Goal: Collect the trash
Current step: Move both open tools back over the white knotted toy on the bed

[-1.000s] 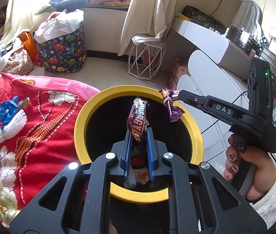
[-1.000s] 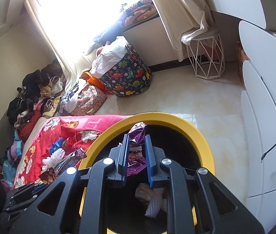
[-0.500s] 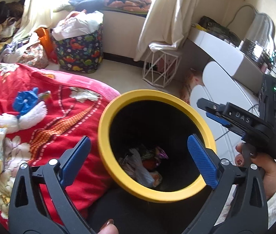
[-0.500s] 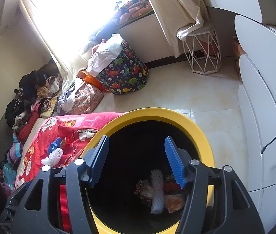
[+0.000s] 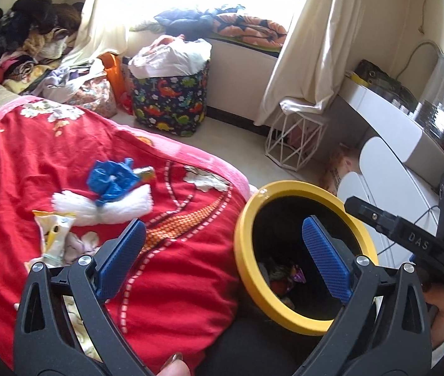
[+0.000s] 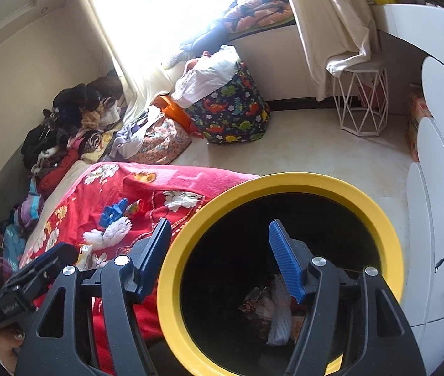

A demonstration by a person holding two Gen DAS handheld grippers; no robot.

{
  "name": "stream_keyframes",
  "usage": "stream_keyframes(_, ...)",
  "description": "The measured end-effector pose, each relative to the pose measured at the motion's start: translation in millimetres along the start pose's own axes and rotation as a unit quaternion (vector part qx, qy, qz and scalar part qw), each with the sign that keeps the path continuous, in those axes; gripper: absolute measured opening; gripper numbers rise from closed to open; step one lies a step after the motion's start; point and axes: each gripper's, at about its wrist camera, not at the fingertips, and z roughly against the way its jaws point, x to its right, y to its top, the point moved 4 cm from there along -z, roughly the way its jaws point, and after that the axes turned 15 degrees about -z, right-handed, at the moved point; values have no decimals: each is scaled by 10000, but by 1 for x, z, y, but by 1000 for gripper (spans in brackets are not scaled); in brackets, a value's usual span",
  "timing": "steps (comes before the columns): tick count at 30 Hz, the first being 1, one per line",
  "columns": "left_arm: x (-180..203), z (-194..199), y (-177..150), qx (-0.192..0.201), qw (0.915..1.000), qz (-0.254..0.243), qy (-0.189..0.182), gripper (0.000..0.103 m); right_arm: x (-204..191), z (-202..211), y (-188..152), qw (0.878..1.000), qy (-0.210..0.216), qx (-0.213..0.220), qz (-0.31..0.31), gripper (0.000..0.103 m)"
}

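Straddling the yellow bin rim, right claw just spread, apparently empty.

A lived-in home bedroom — a bed under a red flowered blanket lies ahead and left of the left claw. Beyond it, cream curtains frame a bright window, with folded quilts on the sill. A dinosaur-print fabric laundry basket stands on the tiled floor — clothes are piled nearby, beside a white wire stool.
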Motion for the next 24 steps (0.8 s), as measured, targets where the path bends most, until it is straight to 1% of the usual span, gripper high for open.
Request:
stream_keyframes(9, -51, 12, -1, 93, 9985, 360, 405, 92, -45, -22, -12, 9985, 205, -281, 416, 63)
stream_keyframes(14, -84, 18, -2, 117, 9960, 585, 661, 92, -74, -36, -24, 9958, 436, -460, 663, 63)
stream_keyframes(18, -108, 24, -9, 112, 9932, 801, 839, 92, -95, -53, -32, 9927, 548, -622, 872, 63)
stream_keyframes(22, -131, 25, -13, 51, 9910, 939, 952, 92, -113, -72, -40, 9894, 666, -819, 1002, 63)
stream_keyframes(24, -140, 23, -11, 22, 9908, 958, 952, 91, -122, -83, -45, 9875, 725, -922, 1051, 63)
